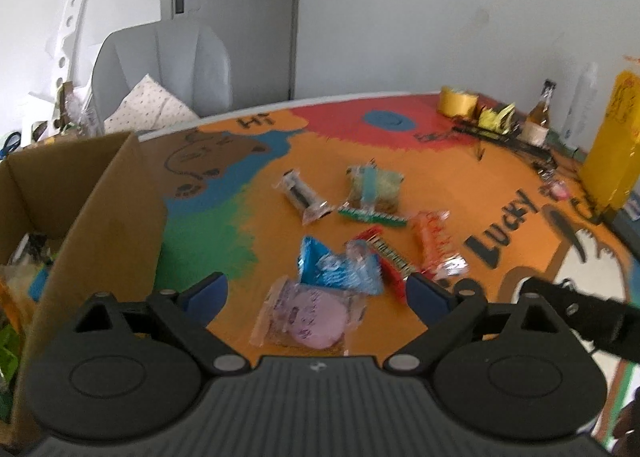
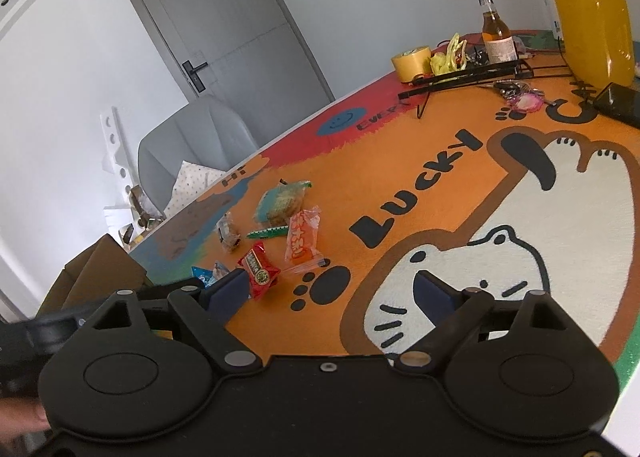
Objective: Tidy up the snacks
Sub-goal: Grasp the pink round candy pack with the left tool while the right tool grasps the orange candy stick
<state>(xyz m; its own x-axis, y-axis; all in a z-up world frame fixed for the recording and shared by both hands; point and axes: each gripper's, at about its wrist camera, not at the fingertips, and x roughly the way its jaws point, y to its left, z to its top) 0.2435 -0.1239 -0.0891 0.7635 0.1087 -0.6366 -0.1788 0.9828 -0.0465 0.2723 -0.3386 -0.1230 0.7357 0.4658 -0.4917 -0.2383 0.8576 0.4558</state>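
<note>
**Both tongs empty above the snack pile; pink packet nearest the left**

Left tongs [image 1: 316,293]: spread wide, nothing between the pads. Right tongs [image 2: 332,293]: also wide and empty, with bare mat between the fingers.

Snacks lie loose on the worktop [image 1: 440,177], which is covered by a bright cartoon mat. Seen from the left tongs:
- pink packet [image 1: 308,317] lies just ahead, in line with the gap between the fingers and low in the frame; its long axis runs roughly across the gap.
- blue packet [image 1: 336,269] sits just beyond the pink one, touching or overlapping it.
- red packet [image 1: 384,257] lies beside the blue one, toward the right finger.
- orange-and-white packet [image 1: 436,245] is further right; clear packet [image 1: 302,197] and green-edged packet [image 1: 372,193] are further out.

The cardboard box [image 1: 100,217] stands open on the left of the left tongs, close by, and already holds some items. Judged to be the collecting place.

Seen from the right tongs, the pile is off to the left: the red packet [image 2: 260,271] is just beyond the left finger and the rest is further on. Nothing lies within this gap.

Judgement: the left hand is better placed. The pink packet is the nearest target, straight ahead and below. The crosswise lie means the fingers would span its long side unless the wrist turns. The overlapping blue packet might get dragged along.
</note>
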